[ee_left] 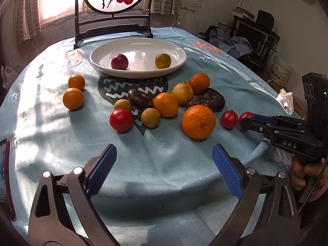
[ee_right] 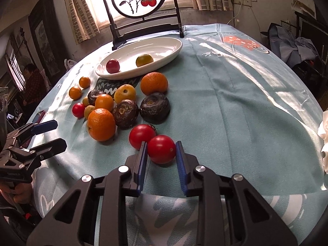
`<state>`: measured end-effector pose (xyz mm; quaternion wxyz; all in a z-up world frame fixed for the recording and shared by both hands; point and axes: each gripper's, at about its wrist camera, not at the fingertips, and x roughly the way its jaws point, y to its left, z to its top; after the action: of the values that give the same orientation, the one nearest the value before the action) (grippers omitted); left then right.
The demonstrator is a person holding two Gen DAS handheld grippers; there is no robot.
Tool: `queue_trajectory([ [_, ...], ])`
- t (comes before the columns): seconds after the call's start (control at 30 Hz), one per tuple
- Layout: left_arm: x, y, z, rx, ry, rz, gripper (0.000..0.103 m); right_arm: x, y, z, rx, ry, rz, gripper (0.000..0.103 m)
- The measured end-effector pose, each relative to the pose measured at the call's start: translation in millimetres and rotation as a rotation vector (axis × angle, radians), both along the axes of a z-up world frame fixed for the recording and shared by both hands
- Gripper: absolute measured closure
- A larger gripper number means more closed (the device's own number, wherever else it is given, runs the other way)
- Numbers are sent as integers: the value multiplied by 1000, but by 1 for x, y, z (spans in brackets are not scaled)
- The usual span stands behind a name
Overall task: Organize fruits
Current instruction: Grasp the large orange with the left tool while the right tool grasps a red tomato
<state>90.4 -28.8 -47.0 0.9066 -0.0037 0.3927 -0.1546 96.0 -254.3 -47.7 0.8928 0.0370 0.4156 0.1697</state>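
Observation:
A white oval plate (ee_left: 176, 51) (ee_right: 174, 47) at the back holds a red tomato (ee_left: 119, 61) and a yellow-green tomato (ee_left: 163, 60). Oranges, longans, dark water chestnuts and red tomatoes lie loose on the blue cloth. My right gripper (ee_right: 161, 149) (ee_left: 249, 120) has its blue pads on both sides of a red tomato (ee_right: 161, 149) (ee_left: 245, 116) resting on the cloth, touching it. A second red tomato (ee_right: 142, 136) (ee_left: 229, 119) lies just left of it. My left gripper (ee_left: 164, 155) (ee_right: 49, 133) is open and empty, near the front edge, short of a large orange (ee_left: 198, 121).
A dark wooden screen stand (ee_left: 114, 10) with a round painted panel stands behind the plate. A phone (ee_left: 5, 176) lies at the table's left edge. White tissue (ee_left: 286, 100) (ee_right: 324, 139) sits at the right edge. Two small oranges (ee_left: 73, 90) lie apart on the left.

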Motion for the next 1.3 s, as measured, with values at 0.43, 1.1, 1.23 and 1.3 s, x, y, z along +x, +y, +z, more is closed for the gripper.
queue_trajectory([
  [0.43,27,-48,1,35,13,-139,39,-1,-9,0,68,10,-7,75],
  [1.1,46,-48,-12,-1,90,-125,58,-1,-14,-1,117,14,3,75],
  [1.23,43,-37,-2,-58,81,-126,58,-2,-12,2,98,3,5,75],
  [1.3,43,-28,8,-82,58,-123,58,0,-10,6,101,-1,5,75],
])
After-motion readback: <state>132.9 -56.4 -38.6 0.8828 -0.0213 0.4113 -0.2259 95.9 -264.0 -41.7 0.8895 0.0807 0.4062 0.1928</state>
